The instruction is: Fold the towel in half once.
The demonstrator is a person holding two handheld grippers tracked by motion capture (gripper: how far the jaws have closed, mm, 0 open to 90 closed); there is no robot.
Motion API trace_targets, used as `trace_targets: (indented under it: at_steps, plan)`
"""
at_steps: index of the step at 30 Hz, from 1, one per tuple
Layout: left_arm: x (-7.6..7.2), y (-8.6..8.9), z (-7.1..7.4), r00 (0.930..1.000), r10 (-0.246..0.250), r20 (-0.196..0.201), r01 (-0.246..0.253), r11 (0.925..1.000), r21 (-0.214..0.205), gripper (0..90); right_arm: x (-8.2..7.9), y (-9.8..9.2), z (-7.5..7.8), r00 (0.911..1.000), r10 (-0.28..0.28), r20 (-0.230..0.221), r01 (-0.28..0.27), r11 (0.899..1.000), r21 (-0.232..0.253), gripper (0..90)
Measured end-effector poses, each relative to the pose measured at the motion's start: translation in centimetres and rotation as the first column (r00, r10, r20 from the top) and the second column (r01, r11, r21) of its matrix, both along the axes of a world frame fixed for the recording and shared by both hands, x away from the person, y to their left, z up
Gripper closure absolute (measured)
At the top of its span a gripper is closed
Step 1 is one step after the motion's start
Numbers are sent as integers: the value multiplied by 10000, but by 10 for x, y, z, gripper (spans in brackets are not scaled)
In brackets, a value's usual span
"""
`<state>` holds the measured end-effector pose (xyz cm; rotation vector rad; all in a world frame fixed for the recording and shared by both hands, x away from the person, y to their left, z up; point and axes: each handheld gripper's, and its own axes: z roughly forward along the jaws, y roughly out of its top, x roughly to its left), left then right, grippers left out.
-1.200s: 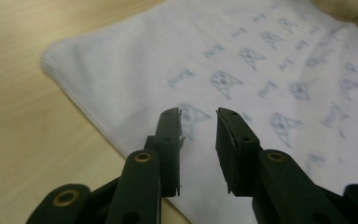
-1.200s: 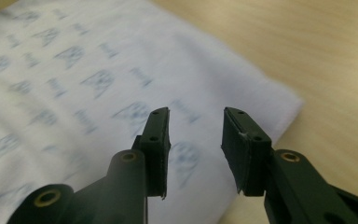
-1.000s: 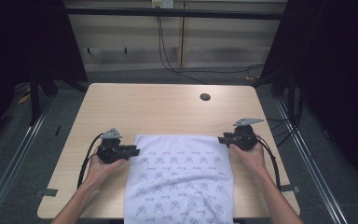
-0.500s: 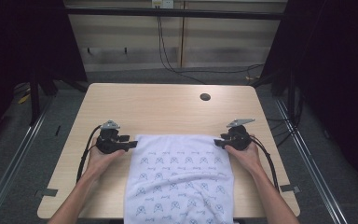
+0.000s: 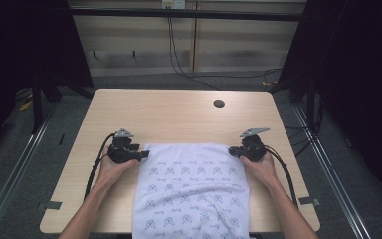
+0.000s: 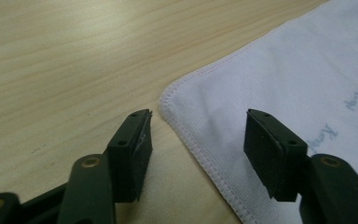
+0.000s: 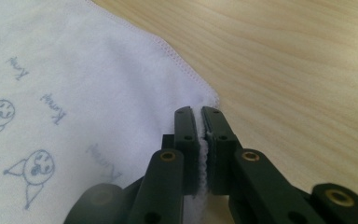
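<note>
A white cloth (image 5: 194, 189) printed with small blue faces lies flat on the wooden table (image 5: 179, 114) and hangs over the near edge. My left gripper (image 5: 142, 155) sits at its far left corner. In the left gripper view this gripper (image 6: 199, 115) is open, its jaws having just been opening. One jaw is over bare wood and the other over the cloth (image 6: 298, 70), so the stitched hem runs between them untouched. My right gripper (image 5: 233, 150) is at the far right corner. Its jaws have just been closing, and the gripper (image 7: 199, 112) is shut on the cloth (image 7: 98, 79) edge.
A round dark hole (image 5: 219, 103) sits in the tabletop at the far right. Bare wood stretches beyond the cloth to the far edge. Black frame posts and cables stand behind the table, with dark curtains at both sides.
The left hand has shifted a little up the table beside the cloth's far left corner. The right hand has stayed at the far right corner.
</note>
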<state>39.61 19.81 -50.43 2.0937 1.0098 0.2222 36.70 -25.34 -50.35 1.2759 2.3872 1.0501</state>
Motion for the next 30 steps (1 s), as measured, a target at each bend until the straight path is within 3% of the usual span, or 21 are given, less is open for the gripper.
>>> trace_targets:
  at_steps: [7, 9, 10, 12, 14, 17, 18, 19, 20, 21, 23, 25, 30]
  plan:
    - [5, -7, -2, 9989, -418, 194, 420, 9991, -109, 481, 0, -2, -1, 10000, 70, -37, -69, 9998, 194, 852]
    - [5, -8, -2, 9980, -603, 191, 605, 9981, -95, 559, 0, -2, -1, 10000, 60, -66, -59, 9998, 197, 852]
    - [2, -13, -2, 9943, -1058, 156, 1061, 9942, -178, 623, 0, -1, -1, 9999, 61, -79, -59, 9997, 239, 852]
    - [0, -15, -3, 9912, -1323, -8, 1322, 9906, -357, 750, 0, -1, 0, 9999, 47, -135, -43, 9997, 247, 853]
    - [-1, -13, -3, 9913, -1313, -130, 1306, 9904, -449, 848, 1, -1, 0, 9998, 85, -195, -79, 9995, 292, 855]
    - [-1, -10, -3, 9921, -1227, -272, 1211, 9912, -537, 867, 1, -2, 0, 9996, 132, -243, -122, 9991, 415, 856]
    - [-3, -5, -1, 9915, -1246, -385, 1219, 9903, -660, 868, 1, -4, 1, 9991, 142, -389, -111, 9969, 773, 858]
    - [-3, -5, -1, 9915, -1246, -385, 1219, 9903, -660, 868, 1, -4, 1, 9991, 142, -389, -111, 9969, 773, 858]
    - [-6, -1, 4, 9911, -1265, -412, 1225, 9886, -871, 869, 0, -7, 4, 9993, 71, -363, -28, 9928, 1194, 860]
    - [-6, -1, 4, 9911, -1265, -412, 1225, 9886, -871, 868, 0, -8, 7, 9994, -6, -351, 50, 9921, 1256, 860]
    - [-10, 1, 13, 9886, -1454, -403, 1386, 9807, -1381, 868, -1, -9, 14, 9998, 44, -186, -15, 9883, 1524, 860]
    - [-13, 2, 18, 9887, -1465, -321, 1399, 9781, -1540, 867, -2, -9, 24, 9999, 126, 95, -139, 9865, 1631, 860]
    - [-13, 3, 36, 9890, -1474, 110, 1472, 9754, -1641, 868, 3, -17, 49, 9978, 50, 663, -206, 9713, 2370, 862]
